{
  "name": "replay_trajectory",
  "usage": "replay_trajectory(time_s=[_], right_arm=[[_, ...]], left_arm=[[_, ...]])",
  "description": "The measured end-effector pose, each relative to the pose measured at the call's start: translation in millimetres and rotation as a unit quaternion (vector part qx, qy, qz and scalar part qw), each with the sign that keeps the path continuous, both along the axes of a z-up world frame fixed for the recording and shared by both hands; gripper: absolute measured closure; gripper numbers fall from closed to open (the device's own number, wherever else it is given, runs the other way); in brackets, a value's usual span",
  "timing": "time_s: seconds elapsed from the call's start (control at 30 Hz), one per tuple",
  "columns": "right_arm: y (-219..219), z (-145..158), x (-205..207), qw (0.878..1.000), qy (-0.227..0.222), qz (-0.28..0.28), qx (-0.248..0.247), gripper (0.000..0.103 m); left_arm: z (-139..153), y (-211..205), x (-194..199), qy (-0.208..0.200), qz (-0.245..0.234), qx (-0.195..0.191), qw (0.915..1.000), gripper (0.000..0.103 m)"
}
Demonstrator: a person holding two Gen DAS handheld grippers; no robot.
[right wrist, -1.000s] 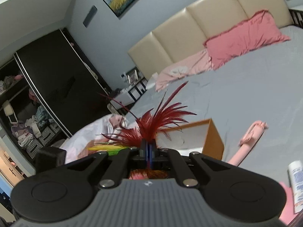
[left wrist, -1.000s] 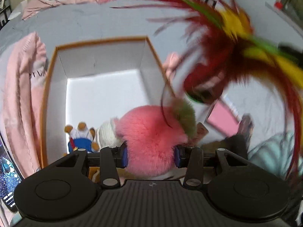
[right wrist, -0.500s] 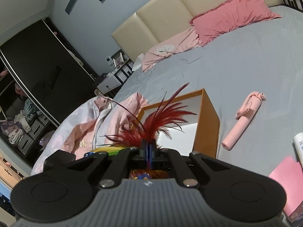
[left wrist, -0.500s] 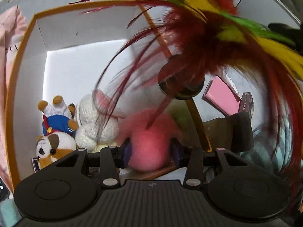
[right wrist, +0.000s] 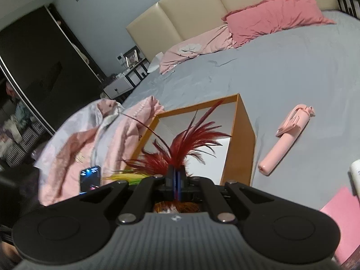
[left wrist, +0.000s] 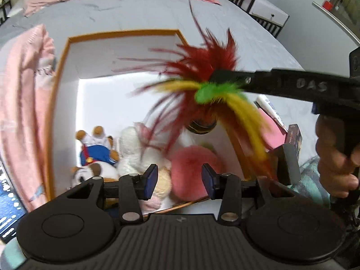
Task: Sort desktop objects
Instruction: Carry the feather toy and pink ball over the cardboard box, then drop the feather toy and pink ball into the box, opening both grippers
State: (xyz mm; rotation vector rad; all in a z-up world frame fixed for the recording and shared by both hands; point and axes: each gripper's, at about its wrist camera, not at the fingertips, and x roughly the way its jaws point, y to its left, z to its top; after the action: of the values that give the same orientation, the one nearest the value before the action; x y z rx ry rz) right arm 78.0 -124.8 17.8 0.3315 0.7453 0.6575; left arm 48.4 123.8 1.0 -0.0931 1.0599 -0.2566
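Three plush toys [left wrist: 135, 155] lie in the box [left wrist: 60, 103] below the left gripper [left wrist: 178, 177], whose jaws stand apart and empty. The right gripper [right wrist: 176, 176], clamped on the feather toy [right wrist: 191, 139], holds it over the box. A pink stick [right wrist: 285, 137] and pink card [right wrist: 339, 200] wait on the bed to its right.

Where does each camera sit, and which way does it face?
Left wrist: on the left gripper, looking down into the box of plush toys; open jaws, a hand on the right gripper.
Right wrist: on the right gripper, looking across the bed; shut jaws pinch the feather toy.
Shared: box, feather toy.
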Motion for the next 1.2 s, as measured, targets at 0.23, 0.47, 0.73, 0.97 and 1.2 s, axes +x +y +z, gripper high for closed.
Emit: replay_trajectory(time_s=[0.23,0.47,0.73,0.97,1.2], right_arm=[[7.0,-6.6,5.4,1.0,0.006,-0.007,-0.01,0.102],[7.9,-6.7,2.1,0.999,0.0,-0.009,-0.033,0.101],[-7.1,3.2,-6.3,0.999,-0.014,-0.014,-0.031,0.097],[-29.1,14.0,-19.3,0.997,-0.036,-0.018,-0.065,0.097],[-69.4,22.4,-33.2,0.991,-0.046,-0.049,-0.113,0.097]], left_arm=[[-1.3,4.4,-5.7,-0.001,0.014,0.003,0.9999,0.054],[-2.3,3.1,-16.5,-0.001,0.021,-0.001,0.9998,0.053],[5.0,-2.0,-13.2,-0.013,0.024,0.003,0.9996,0.053],[18.7,-35.6,-12.3,-0.047,-0.014,0.002,0.9988,0.053],[27.3,-62.6,-14.8,-0.091,-0.035,0.014,0.9951,0.053]])
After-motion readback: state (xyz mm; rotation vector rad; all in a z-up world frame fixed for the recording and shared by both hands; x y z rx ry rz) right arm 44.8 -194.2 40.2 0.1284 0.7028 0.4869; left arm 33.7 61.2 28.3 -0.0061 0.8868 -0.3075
